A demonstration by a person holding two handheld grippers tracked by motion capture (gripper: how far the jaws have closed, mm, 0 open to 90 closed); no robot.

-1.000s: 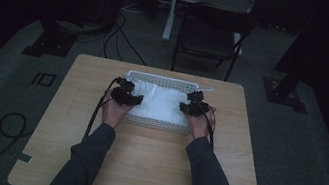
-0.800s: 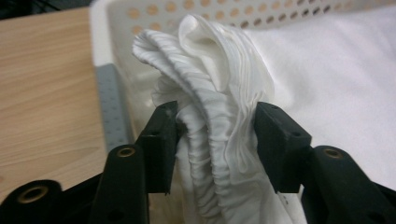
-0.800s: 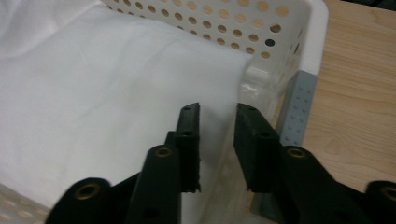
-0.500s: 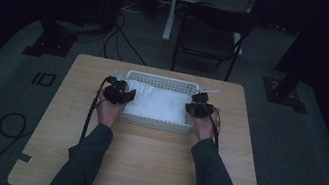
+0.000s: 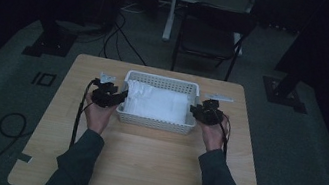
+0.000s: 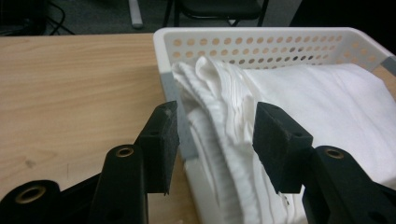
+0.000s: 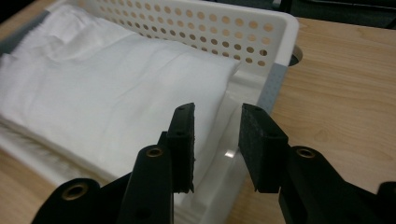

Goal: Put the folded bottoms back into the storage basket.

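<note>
The left gripper (image 5: 118, 99) and right gripper (image 5: 196, 111) now straddle the white basket's (image 5: 155, 122) end walls, jaws just loosened, folded white cloth (image 5: 156, 102) inside, ready for lifting.

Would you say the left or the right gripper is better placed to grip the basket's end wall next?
Probably right: the right gripper straddles only the white perforated plastic basket wall; the left gripper's jaws also enclose bunched white cloth.

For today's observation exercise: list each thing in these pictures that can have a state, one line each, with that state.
White perforated basket: upright on the table, filled.
Folded white cloth: lying in the basket, edges bunched at one end.
Left gripper: jaws apart, straddling the basket's end wall, just opening.
Right gripper: jaws apart, astride the basket's other end wall, just opening.
Chair: standing beyond the table, unoccupied.
</note>
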